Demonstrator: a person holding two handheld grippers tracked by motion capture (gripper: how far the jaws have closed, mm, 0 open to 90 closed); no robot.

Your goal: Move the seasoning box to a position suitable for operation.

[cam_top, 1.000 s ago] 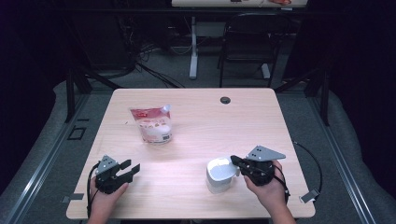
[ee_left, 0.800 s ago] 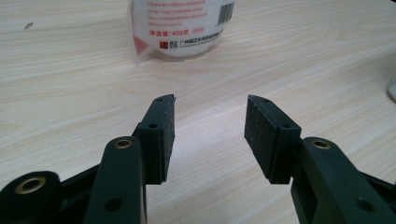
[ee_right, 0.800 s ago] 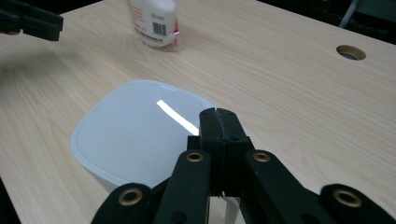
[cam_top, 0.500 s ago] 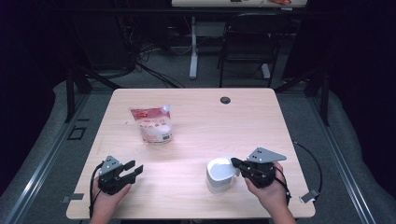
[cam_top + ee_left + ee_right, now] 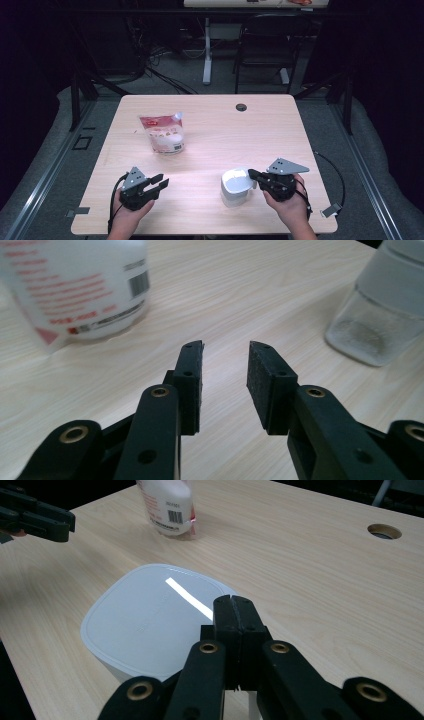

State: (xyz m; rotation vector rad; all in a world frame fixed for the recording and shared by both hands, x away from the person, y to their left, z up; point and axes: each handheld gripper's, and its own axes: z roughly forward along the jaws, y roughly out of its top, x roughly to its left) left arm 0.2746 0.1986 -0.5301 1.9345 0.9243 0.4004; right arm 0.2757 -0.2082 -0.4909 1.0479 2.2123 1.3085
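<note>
- Right gripper [image 5: 253,175]: jaws pressed together over the near edge of the white-lidded container [image 5: 236,186] (nothing visibly pinched), front-right of the table [image 5: 260,130].
- Left gripper [image 5: 159,182]: jaws part-spread, just been closing, nothing between them; front-left, aimed towards the container.
- Red-and-white pouch [image 5: 162,133] stands upright mid-left, well apart from both grippers.

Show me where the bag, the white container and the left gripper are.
bag [image 5: 162,134], high view, middle of its printed front.
white container [image 5: 235,183], high view, centre of its lid.
left gripper [image 5: 225,357], left gripper view, midway between its fingers.
</note>
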